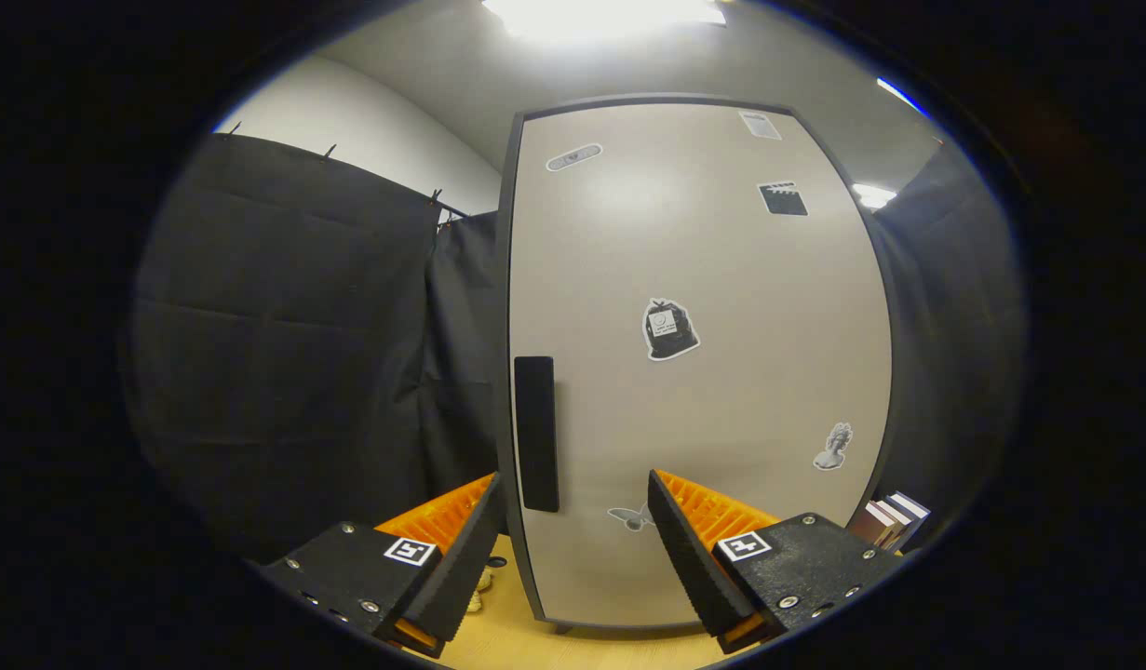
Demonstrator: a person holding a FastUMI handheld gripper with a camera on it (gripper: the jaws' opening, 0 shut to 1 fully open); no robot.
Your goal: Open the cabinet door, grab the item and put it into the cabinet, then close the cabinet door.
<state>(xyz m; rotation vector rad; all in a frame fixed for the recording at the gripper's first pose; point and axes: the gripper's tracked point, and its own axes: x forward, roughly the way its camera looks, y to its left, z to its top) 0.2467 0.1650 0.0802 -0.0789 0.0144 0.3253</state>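
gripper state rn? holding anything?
Gripper: open, holding nothing; fingers spread in front of the closed cabinet door, with the door handle just ahead between them.

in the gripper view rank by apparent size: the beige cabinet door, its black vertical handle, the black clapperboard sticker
1. Beige cabinet door, by far the largest.
2. Black vertical handle.
3. Black clapperboard sticker, smallest.
The open gripper is just short of the handle, touching nothing.

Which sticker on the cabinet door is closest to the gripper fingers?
The small pale butterfly-shaped sticker, low on the beige cabinet door, between the open fingertips; the others sit higher.
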